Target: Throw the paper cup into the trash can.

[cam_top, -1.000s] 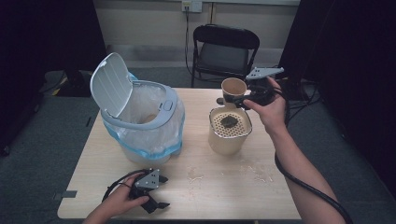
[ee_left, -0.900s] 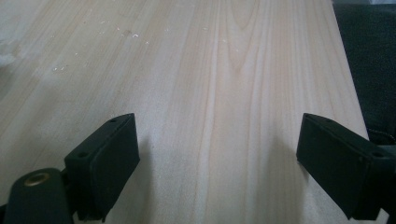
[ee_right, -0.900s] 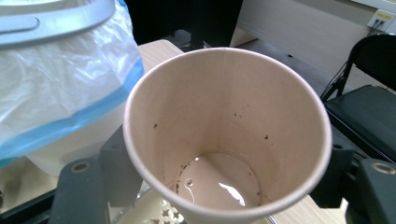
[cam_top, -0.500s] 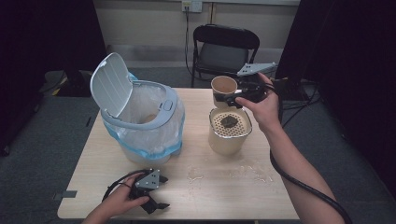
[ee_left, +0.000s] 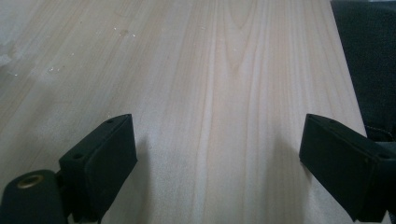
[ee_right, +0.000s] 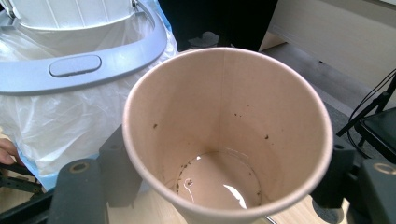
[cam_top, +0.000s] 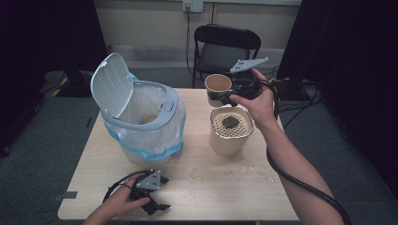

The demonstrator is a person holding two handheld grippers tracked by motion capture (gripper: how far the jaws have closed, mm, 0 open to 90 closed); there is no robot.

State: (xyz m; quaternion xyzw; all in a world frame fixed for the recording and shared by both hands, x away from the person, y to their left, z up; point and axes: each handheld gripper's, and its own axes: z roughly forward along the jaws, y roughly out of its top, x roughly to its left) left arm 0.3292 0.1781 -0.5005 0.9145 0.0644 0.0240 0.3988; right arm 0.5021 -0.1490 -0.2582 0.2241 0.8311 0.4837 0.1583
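Observation:
A brown paper cup (cam_top: 217,84) hangs upright above the table's far edge, just behind a beige canister (cam_top: 228,140). My right gripper (cam_top: 224,95) is shut on the cup's sides. In the right gripper view the cup (ee_right: 229,135) holds a little brownish liquid, and the jaws of my right gripper (ee_right: 226,168) press on both sides of it. The canister has a perforated top with a dark lump (cam_top: 230,122) lying on it. My left gripper (cam_top: 151,194) rests near the front left edge; in its own view the left gripper (ee_left: 219,140) stands open over bare wood.
A white bin (cam_top: 141,117) with its lid up and a blue-edged plastic liner stands at the table's left, close to the cup. Spilled droplets (cam_top: 244,171) dot the wooden table (cam_top: 211,197). A black folding chair (cam_top: 227,47) stands behind the table.
My right gripper has carried the cup leftward and slightly up, from the canister's far right to just behind it. The left gripper has stayed where it was.

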